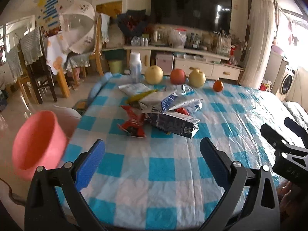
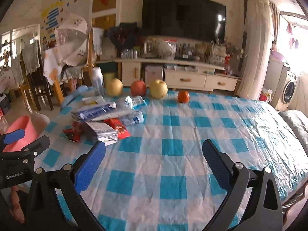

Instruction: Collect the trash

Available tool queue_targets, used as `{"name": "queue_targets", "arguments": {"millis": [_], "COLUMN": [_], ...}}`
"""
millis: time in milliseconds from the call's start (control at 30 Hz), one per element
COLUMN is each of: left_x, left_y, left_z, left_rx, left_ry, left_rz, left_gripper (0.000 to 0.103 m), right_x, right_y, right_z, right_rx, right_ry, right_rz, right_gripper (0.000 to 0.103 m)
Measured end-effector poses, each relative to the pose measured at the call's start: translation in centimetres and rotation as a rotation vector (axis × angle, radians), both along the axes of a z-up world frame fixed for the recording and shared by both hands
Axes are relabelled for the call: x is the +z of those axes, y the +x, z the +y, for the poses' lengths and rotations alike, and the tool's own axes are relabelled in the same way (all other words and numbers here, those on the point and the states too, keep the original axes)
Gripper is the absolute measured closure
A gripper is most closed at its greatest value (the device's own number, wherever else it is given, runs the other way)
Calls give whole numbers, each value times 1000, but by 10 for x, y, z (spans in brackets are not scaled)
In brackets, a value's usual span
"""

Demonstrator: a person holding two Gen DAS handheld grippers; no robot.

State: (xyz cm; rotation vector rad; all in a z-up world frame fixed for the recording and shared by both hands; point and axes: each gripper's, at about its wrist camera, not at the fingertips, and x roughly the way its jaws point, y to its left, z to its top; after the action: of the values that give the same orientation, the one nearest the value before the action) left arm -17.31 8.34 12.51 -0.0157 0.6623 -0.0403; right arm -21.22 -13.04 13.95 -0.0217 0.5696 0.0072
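Trash (image 1: 159,113) lies in a messy pile on the table (image 1: 173,173), on the side closer to the pink bin (image 1: 36,142). The pile has a red wrapper (image 1: 132,123), a dark flat carton (image 1: 173,123), a silver and blue pack (image 1: 159,100) and a yellow wrapper (image 1: 142,94). From the right camera, the same pile (image 2: 104,119) sits on the left part of the blue and white checked cloth (image 2: 173,154).

The left gripper (image 1: 153,159) is wide open and holds nothing. It hangs over the near part of the table, with the pile a little way in front of it. Its blue pads (image 1: 92,165) touch nothing. The right gripper (image 2: 154,161) is wide open too, and empty. It hangs over bare cloth, and the pile is ahead of it on the left. Each gripper shows in the other one's camera, at the edge of the view.

The pink bin stands off the left edge of the table, lower than the top. It looks blurry in the left view.

At the far edge of the table stand a white bottle (image 1: 135,67), a yellow pear (image 1: 154,75), a red apple (image 1: 178,76), another yellow pear (image 1: 197,79) and a small orange (image 1: 218,86), in a row. Behind them are a long cabinet (image 1: 192,61) and a big dark TV (image 1: 190,5).
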Motion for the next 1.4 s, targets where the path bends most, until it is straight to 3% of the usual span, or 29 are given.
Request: {"name": "queue_targets", "arguments": {"millis": [433, 800, 1400], "left_x": [43, 57, 74], "left_y": [-62, -84, -103], "left_z": [18, 14, 8], "left_rx": [4, 7, 29], "left_ry": [23, 32, 63], "left_rz": [-120, -174, -230], "left_gripper": [4, 4, 4], "right_x": [48, 58, 72], "right_y": [-64, -85, -106], "right_z": [21, 26, 19], "right_rx": [3, 11, 22], "right_ry": [-33, -70, -47], "right_rz": [-118, -150, -198], "right_gripper": [4, 4, 4]}}
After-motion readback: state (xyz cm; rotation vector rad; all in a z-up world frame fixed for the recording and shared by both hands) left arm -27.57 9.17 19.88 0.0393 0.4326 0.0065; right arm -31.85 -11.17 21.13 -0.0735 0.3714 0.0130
